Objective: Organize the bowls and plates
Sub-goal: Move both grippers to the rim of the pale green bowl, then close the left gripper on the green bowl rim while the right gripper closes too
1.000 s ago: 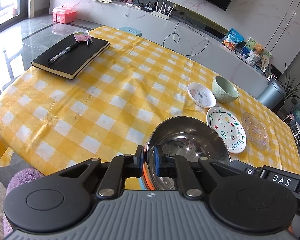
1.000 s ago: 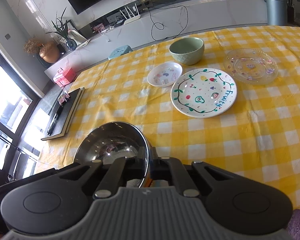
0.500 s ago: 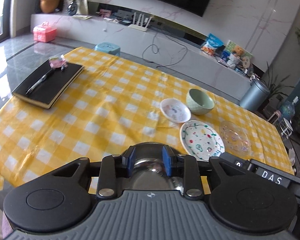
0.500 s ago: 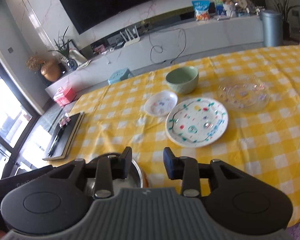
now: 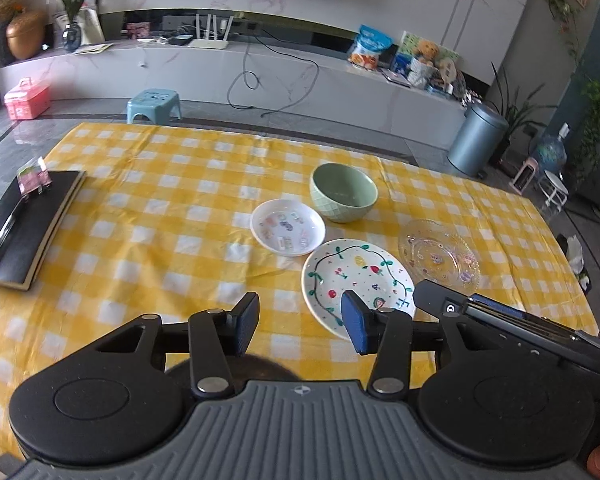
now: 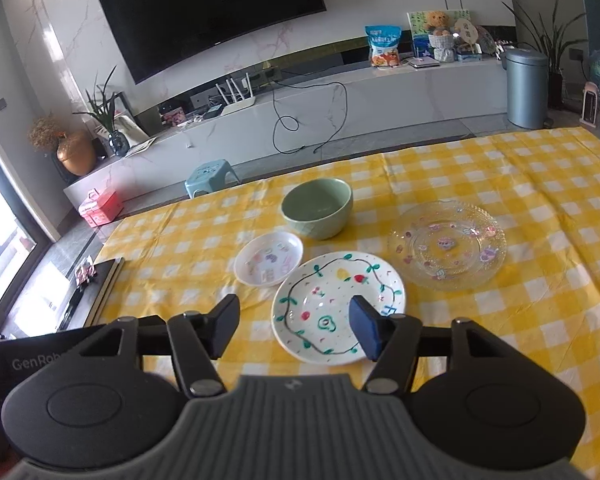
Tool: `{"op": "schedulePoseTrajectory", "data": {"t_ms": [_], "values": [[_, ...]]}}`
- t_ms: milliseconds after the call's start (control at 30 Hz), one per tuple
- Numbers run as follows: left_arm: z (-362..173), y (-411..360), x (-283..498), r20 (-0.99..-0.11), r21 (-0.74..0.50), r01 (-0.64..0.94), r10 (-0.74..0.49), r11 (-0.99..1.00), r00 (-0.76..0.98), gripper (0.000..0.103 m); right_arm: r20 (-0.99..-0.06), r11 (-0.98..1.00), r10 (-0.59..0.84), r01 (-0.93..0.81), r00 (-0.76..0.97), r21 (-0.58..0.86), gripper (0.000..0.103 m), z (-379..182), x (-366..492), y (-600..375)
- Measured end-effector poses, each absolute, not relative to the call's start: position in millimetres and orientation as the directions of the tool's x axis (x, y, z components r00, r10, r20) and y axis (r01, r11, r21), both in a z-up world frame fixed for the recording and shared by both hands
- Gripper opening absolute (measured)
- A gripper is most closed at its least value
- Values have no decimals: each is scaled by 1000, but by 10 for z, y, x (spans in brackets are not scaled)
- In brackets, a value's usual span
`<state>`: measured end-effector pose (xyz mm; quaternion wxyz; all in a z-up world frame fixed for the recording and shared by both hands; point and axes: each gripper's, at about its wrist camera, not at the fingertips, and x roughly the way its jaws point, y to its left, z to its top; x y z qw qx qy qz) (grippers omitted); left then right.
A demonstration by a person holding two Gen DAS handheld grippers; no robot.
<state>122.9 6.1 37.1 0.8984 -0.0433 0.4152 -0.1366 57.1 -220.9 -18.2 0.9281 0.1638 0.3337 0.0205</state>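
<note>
On the yellow checked table (image 5: 148,216) stand a green bowl (image 5: 343,191) (image 6: 317,208), a small white dish (image 5: 287,227) (image 6: 269,257), a white painted plate (image 5: 358,280) (image 6: 337,307) and a clear glass plate (image 5: 439,255) (image 6: 447,244). My left gripper (image 5: 302,326) is open and empty, held above the near table edge just left of the painted plate. My right gripper (image 6: 296,326) is open and empty, above the painted plate's near side. The steel bowl is out of view.
A black notebook (image 5: 24,224) (image 6: 88,300) with a pen and a pink clip lies at the table's left end. The right gripper's body (image 5: 512,328) shows at the lower right of the left wrist view. Beyond the table are a blue stool (image 5: 154,104) and a bin (image 5: 478,140).
Both grippers opened and let go of the steel bowl, then rose and pulled back. The bowl dropped below both views. The dishes on the table have not moved.
</note>
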Motion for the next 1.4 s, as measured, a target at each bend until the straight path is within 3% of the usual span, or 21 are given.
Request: {"op": "schedulePoseTrajectory", "data": {"t_ms": [67, 367, 500, 700, 1000, 1167, 1400], "values": [[370, -25, 1344, -747, -193, 228, -294, 954, 596, 57, -632, 947, 118, 105, 766, 304, 72, -195, 670, -2270], [327, -402, 1956, -786, -167, 295, -308, 941, 537, 67, -674, 916, 113, 186, 730, 356, 72, -312, 1211, -2703], [279, -518, 2226, -783, -134, 313, -294, 940, 548, 67, -687, 901, 127, 206, 715, 382, 68, -387, 1493, -2841], [102, -600, 2690, -797, -153, 288, -290, 945, 530, 66, -706, 882, 167, 216, 689, 420, 52, -495, 1962, -2923], [-189, -708, 3267, -835, -151, 256, -262, 955, 483, 48, -731, 860, 204, 237, 652, 452, 33, -727, 2594, -2848], [-380, -768, 3475, -863, -158, 244, -254, 957, 437, 33, -755, 853, 222, 252, 617, 457, 23, -893, 2868, -2798], [-549, -827, 3612, -883, -160, 240, -247, 958, 398, 24, -785, 869, 197, 265, 588, 417, 21, -1027, 3072, -2756]]}}
